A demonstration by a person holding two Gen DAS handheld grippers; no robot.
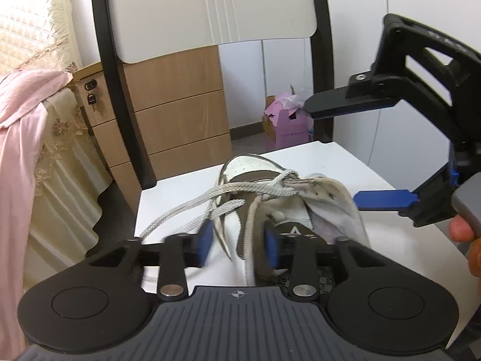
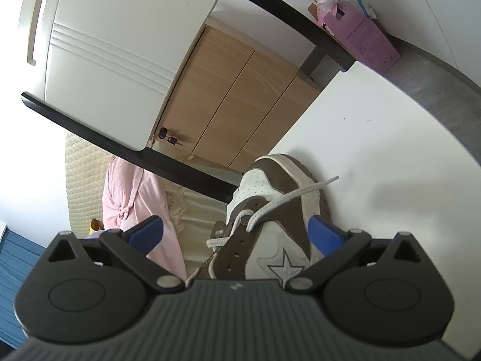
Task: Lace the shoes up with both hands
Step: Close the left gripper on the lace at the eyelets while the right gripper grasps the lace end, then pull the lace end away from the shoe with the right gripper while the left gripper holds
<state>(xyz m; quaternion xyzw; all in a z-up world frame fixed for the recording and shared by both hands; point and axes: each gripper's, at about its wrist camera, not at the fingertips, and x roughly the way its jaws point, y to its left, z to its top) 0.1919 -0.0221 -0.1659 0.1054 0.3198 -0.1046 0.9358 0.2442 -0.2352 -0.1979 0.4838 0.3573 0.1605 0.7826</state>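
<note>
in the left wrist view the left gripper [image 1: 239,245] is spread over the heel of a brown and white shoe [image 1: 270,198] on a white table [image 1: 375,162], loose laces [image 1: 192,207] trailing left, with the right gripper [image 1: 330,153] spread wide beside it. in the right wrist view the right gripper [image 2: 237,231] hangs spread on either side of the shoe [image 2: 270,225], gripping nothing.

The left tool [image 1: 239,245] is matte black with two round pivot housings at 7 and 5 o'clock, silver rivets on its link arms, blue pads on the fingers [image 1: 205,240] and a ribbed grey deck bearing a small compass mark. The right tool [image 2: 236,234] matches it: black links, blue-faced fingers [image 2: 148,230], ribbed grey deck.
</note>
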